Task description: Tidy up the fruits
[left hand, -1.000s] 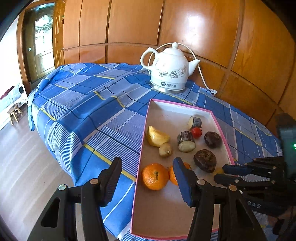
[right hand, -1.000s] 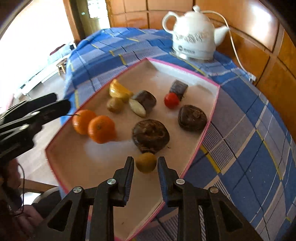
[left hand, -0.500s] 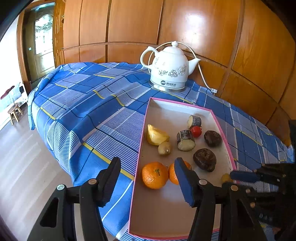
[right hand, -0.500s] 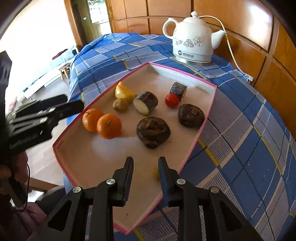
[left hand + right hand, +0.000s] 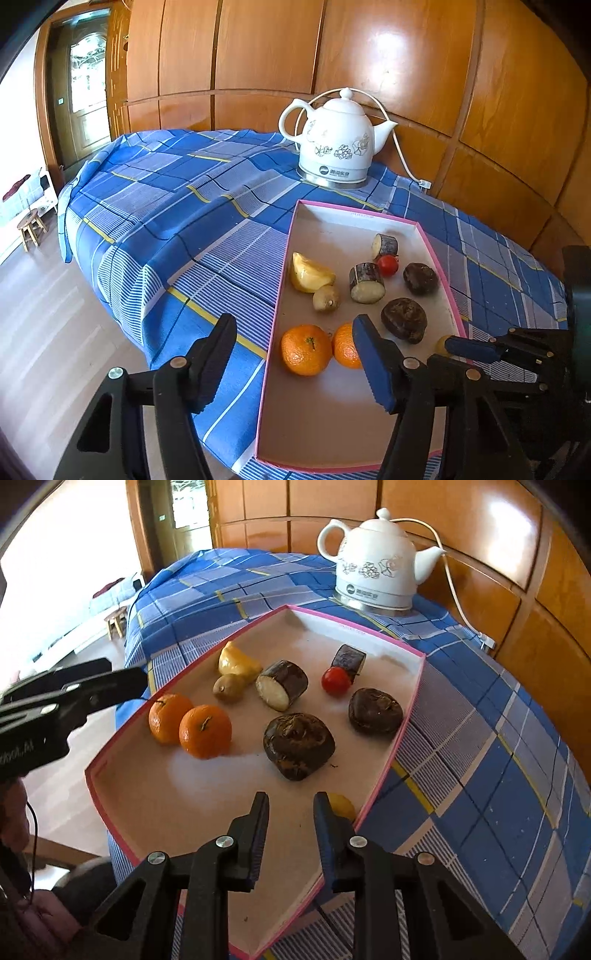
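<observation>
The right hand-held gripper [image 5: 289, 805] is held low over the near end of the tray [image 5: 384, 775], its jaws parted with nothing between them. A small yellow fruit [image 5: 341, 806] is seen just beside its right finger, against the tray's pink rim (whether finger and fruit touch cannot be told). The left hand-held gripper [image 5: 291, 343] is held wide open and empty at the tray's near left edge, one finger over the blue checked cloth [image 5: 177, 221], the other over the tray.

Inside the tray, two oranges [image 5: 205, 731] are set side by side near the left rim. Beyond them a yellow wedge [image 5: 236, 662] and a small brownish fruit [image 5: 227, 687] are found close together. Two cut dark-skinned pieces [image 5: 282, 685] with pale flesh, a small red tomato [image 5: 335, 680] and two dark wrinkled lumps [image 5: 298, 746] are spread over the right half.

A white kettle [image 5: 376, 565] is stood on the surface behind the tray, its cord trailing toward the wood-panelled wall [image 5: 406, 66].
</observation>
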The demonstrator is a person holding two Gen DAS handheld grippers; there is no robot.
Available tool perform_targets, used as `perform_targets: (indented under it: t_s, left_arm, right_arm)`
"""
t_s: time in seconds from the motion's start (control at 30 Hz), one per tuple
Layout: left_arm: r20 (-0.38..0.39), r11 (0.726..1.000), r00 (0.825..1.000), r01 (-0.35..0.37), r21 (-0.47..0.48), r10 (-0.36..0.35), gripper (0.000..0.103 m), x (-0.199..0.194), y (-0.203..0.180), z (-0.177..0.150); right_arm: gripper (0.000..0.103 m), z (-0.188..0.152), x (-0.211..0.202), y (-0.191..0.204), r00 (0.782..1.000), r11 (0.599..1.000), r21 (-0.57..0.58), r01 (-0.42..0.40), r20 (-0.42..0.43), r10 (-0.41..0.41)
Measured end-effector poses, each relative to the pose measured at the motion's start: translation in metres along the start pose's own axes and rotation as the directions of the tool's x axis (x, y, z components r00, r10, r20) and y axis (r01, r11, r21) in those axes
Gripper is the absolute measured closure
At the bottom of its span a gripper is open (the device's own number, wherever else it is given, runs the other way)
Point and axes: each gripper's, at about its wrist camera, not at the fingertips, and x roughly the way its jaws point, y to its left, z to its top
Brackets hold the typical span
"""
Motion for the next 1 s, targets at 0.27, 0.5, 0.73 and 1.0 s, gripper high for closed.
perform_targets:
  t_s: [0.27,0.5,0.73,1.0]
  left_arm:
    - [0.008,1.000,1.000,-0.002,0.012,0.002,0.035,-0.007,-0.004,-0.004]
    - [0.030,1.000,1.000,-0.006,0.014,0.005,0.031,-0.015,-0.006,-0.009]
    - [0.068,0.999,0.998,-0.016,0.031,0.014,0.013,-0.026,-0.014,-0.021]
    - [0.116,0.998,0.993,-0.021,0.063,0.014,0.000,-0.040,-0.028,-0.031]
  right_arm:
    - [0.078,-0.006,-0.002,0.000,1.000,0.996,0.083,-0.015,0.017,0.013]
    - [0.071,-0.011,-0.023,-0.001,0.997,0.981,0.193,-0.001,0.077,-0.014]
    - [0.057,-0.027,-0.051,-0.001,0.980,0.945,0.308,0.106,0.130,-0.153]
    - [0.057,-0.047,-0.063,-0.004,0.951,0.902,0.368,0.224,0.118,-0.284]
